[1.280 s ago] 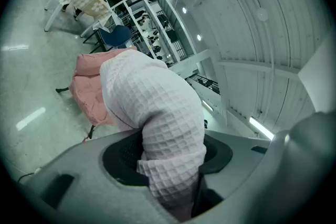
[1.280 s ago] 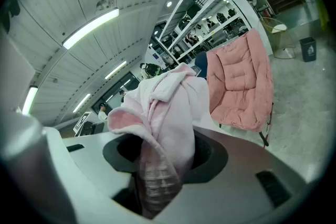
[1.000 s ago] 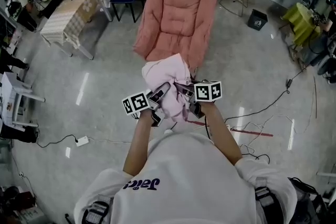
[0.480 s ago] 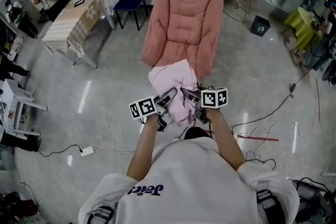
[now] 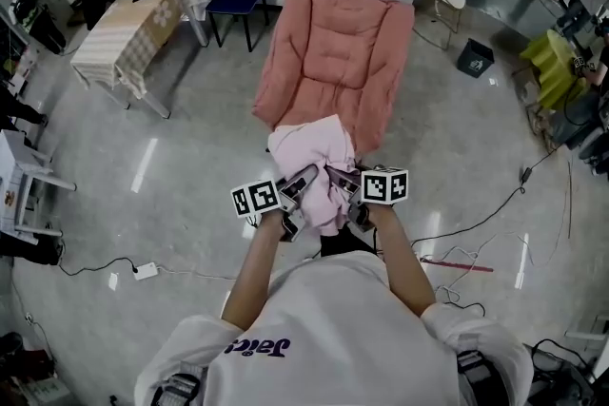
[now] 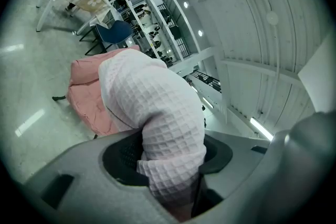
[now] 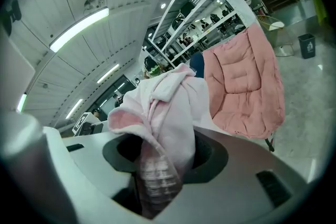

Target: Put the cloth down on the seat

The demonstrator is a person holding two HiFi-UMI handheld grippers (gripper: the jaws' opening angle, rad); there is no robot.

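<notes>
Both tools stay clamped on the pink cloth (image 5: 310, 147), as a second ago. The left tool (image 5: 303, 183) pinches a waffle-textured fold and the right tool (image 5: 339, 178) a bunched end. The cloth hangs bundled between them, lifted before the front edge of the pink seat (image 5: 338, 52) and not yet on it. In the head view the seat has drifted slightly right.
</notes>
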